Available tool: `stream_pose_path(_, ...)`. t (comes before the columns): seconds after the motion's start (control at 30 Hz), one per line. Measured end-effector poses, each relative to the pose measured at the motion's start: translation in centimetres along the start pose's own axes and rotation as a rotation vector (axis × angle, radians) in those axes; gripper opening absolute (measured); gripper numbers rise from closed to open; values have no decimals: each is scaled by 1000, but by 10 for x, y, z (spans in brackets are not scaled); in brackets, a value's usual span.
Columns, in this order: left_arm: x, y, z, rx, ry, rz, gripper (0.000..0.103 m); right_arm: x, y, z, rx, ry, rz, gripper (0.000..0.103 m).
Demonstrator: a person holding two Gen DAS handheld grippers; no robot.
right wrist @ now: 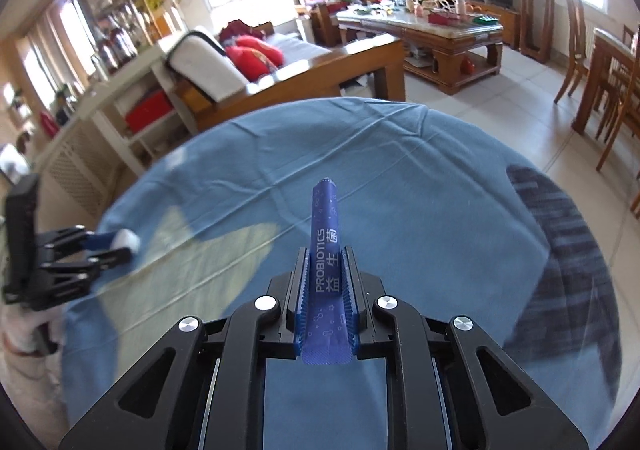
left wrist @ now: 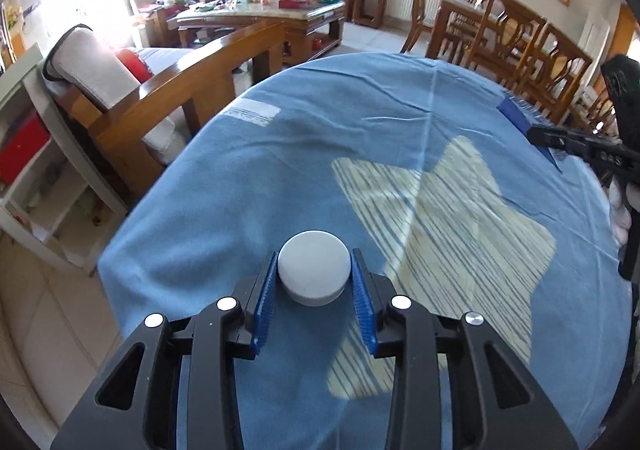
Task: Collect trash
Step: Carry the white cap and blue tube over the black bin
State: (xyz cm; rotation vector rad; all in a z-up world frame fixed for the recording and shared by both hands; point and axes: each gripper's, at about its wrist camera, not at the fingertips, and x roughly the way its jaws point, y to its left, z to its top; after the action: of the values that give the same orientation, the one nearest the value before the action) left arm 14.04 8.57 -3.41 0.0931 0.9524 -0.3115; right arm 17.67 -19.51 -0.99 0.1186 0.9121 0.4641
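A white round cap [left wrist: 314, 272] rests on the blue cloth of the table [left wrist: 360, 121], and my left gripper [left wrist: 314, 270] is shut on it with both blue pads against its sides. In the right wrist view the same left gripper [right wrist: 120, 244] shows at the far left with the white cap [right wrist: 127, 238] between its tips. My right gripper [right wrist: 326, 254] is shut on a long blue probiotics sachet [right wrist: 326, 234], which sticks out forward past the fingertips, above the cloth. In the left wrist view the right gripper [left wrist: 538, 133] enters from the right edge with the blue sachet [left wrist: 514, 111] at its tip.
A sunlit patch [left wrist: 440, 226] lies across the cloth. Beyond the table's far edge stand a wooden sofa [left wrist: 180, 97], a cluttered coffee table [left wrist: 264, 15] and dining chairs [left wrist: 520, 45]. A white shelf unit [left wrist: 36, 169] stands at the left.
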Motion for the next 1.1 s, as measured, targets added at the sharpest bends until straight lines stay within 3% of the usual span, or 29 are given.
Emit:
stream_pose_path(0.2, -44, -20, -18, -16, -151, -88, 35, -58, 21, -47, 57, -95, 95, 16)
stream_pose_path(0.47, -93, -101, -28, 87, -265, -224, 35, -133, 25, -120, 145, -192, 152, 16)
stream_pose_path(0.77, -106, -227, -34, 270, -282, -371, 35, -232, -3, -201, 228, -301, 73, 16)
stream_pose_path(1.1, -94, -335, -54, 415, -241, -497, 35, -322, -54, -284, 333, -389, -49, 16)
